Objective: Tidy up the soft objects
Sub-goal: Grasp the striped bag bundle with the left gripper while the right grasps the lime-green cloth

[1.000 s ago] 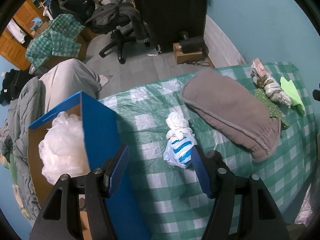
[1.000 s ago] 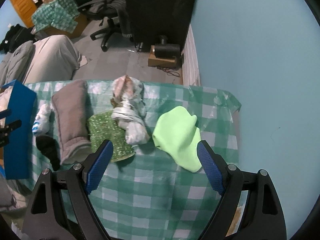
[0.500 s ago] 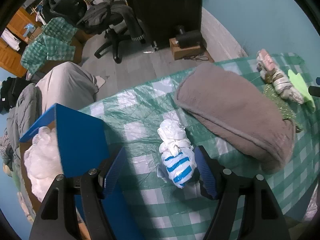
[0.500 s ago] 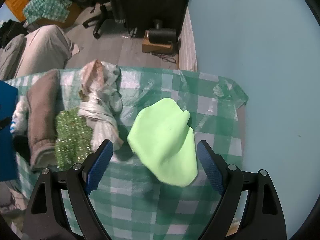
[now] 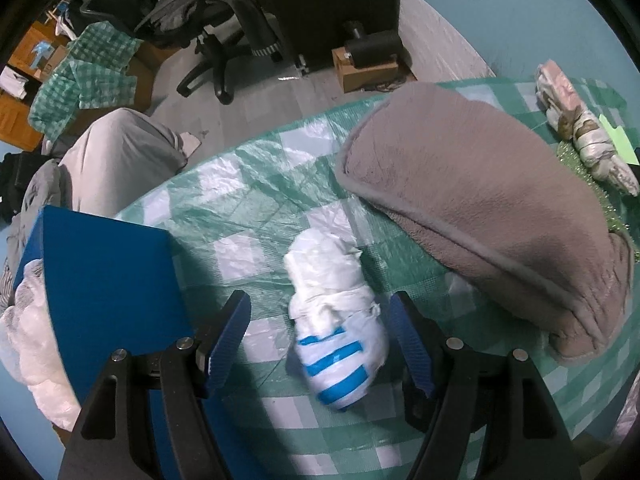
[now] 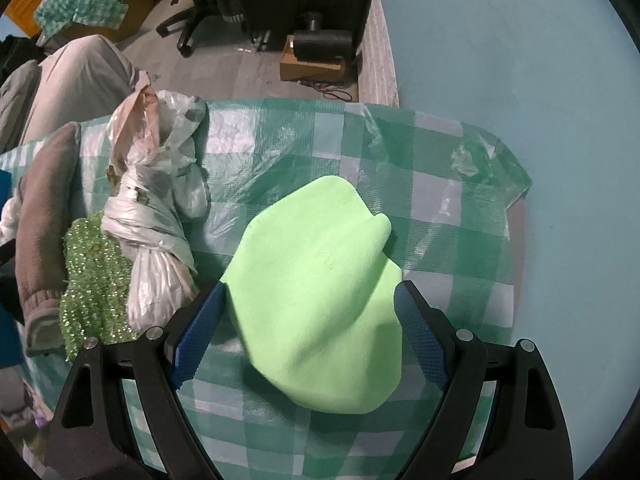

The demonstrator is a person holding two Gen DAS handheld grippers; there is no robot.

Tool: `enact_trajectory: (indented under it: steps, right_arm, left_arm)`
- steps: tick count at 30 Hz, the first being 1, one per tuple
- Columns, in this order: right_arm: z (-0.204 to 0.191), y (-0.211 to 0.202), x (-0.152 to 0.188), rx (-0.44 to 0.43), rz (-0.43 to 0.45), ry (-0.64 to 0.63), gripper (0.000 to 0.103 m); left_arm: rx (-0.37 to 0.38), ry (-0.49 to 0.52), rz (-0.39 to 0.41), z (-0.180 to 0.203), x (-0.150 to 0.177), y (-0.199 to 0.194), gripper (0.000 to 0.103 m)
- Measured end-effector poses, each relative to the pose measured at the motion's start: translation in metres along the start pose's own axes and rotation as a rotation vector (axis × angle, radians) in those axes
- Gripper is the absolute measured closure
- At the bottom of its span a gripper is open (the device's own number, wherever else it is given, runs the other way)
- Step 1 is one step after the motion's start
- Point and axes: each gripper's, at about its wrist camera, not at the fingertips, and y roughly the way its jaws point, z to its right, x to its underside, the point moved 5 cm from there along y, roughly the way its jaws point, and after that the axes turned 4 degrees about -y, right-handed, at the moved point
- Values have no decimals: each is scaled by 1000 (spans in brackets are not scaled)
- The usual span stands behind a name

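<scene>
My left gripper (image 5: 320, 334) is open, its blue pads either side of a knotted white plastic bag with blue stripes (image 5: 338, 332) lying on the green checked tablecloth (image 5: 248, 208). My right gripper (image 6: 308, 326) is open around a lime green foam cloth (image 6: 320, 292) on the same cloth (image 6: 440, 200). A folded grey fleece blanket (image 5: 480, 208) lies right of the striped bag; it also shows at the left of the right wrist view (image 6: 40, 216). A knotted clear plastic bag (image 6: 156, 200) lies on a sparkly green pad (image 6: 92, 276).
A blue box (image 5: 104, 280) with white plastic bags (image 5: 32, 336) inside stands at the table's left edge. A light blue wall (image 6: 520, 60) runs along the right. An office chair (image 5: 216, 20) and black cabinet (image 5: 320, 0) stand on the floor beyond.
Both grippers have moved forward and down: the left now straddles the striped bag, the right now straddles the green cloth. Both stay open.
</scene>
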Motion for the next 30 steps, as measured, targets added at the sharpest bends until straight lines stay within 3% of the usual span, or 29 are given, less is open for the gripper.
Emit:
enact_trajectory:
  steps: [5, 9, 11, 13, 16, 18, 30]
  right_arm:
    - [3, 9, 3, -4, -19, 13, 18]
    - [4, 8, 4, -9, -6, 19, 25]
    - [2, 5, 5, -6, 8, 2, 35]
    - [-2, 1, 4, -8, 17, -17, 52]
    - [-7, -2, 5, -10, 26, -39, 73]
    - [-9, -3, 6, -8, 28, -35, 80]
    - [-6, -28, 17, -70, 102, 6, 81]
  left_arm:
    - [-8, 9, -25, 2, 2, 10, 30]
    - [1, 4, -27, 2, 4, 11, 30]
    - [8, 3, -28, 1, 4, 11, 30]
    - [19, 2, -28, -1, 4, 11, 33]
    - [67, -8, -26, 2, 5, 9, 50]
    - [67, -4, -19, 5, 7, 6, 58]
    - [70, -6, 48, 14, 16, -19, 61]
